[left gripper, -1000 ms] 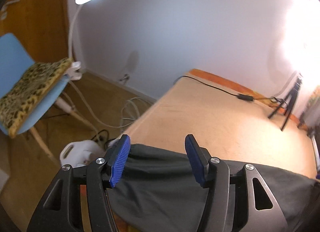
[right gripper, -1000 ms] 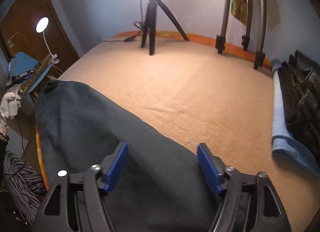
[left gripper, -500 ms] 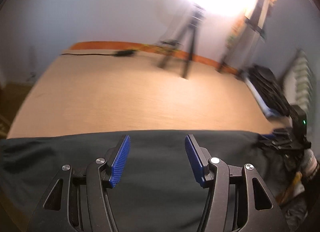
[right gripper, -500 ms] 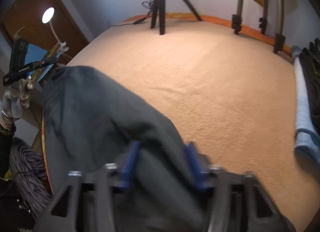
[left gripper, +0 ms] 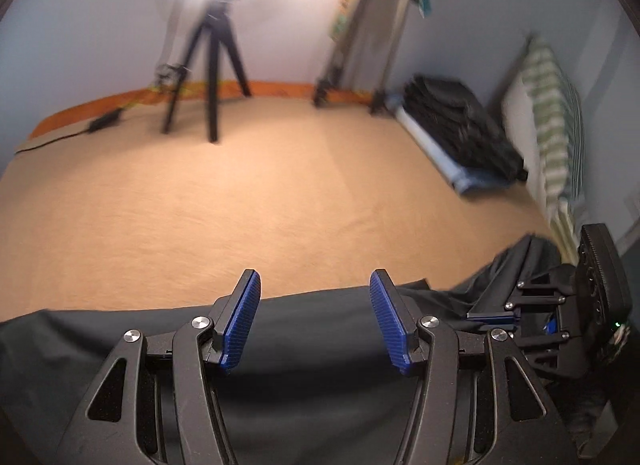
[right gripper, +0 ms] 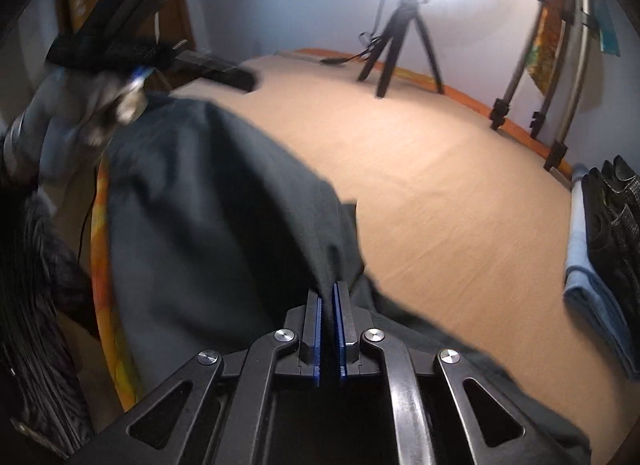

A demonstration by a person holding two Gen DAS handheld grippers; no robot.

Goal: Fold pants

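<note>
Left hand-held gripper (left gripper: 316,319): black plastic frame with silver pivot bolts and ribbed blue pads; jaws stand apart with nothing between the pads, poised over the dark cloth.
Pants (right gripper: 208,217): dark grey, matte woven fabric, lying along the near edge of the bed; in the left wrist view they form a flat band with a straight far edge under the open jaws, bunching into folds toward the right.
Right hand-held gripper (right gripper: 328,297): same black frame and blue pads; jaws closed on a pinched ridge of the pants, the cloth rising in a tented crease into the pads and draping away to the left and lower right.
Bed (left gripper: 280,193): broad tan sheet, faintly creased, with an orange border along the far side.
Tripod (left gripper: 212,65): black, three thin legs, standing on the far part of the bed under a glaring light.
Folded pile (left gripper: 460,133): dark folded garments stacked on a light blue cloth at the bed's right edge, well apart from the pants.
Striped pillow (left gripper: 556,121): green and white stripes, propped against the right wall.
</note>
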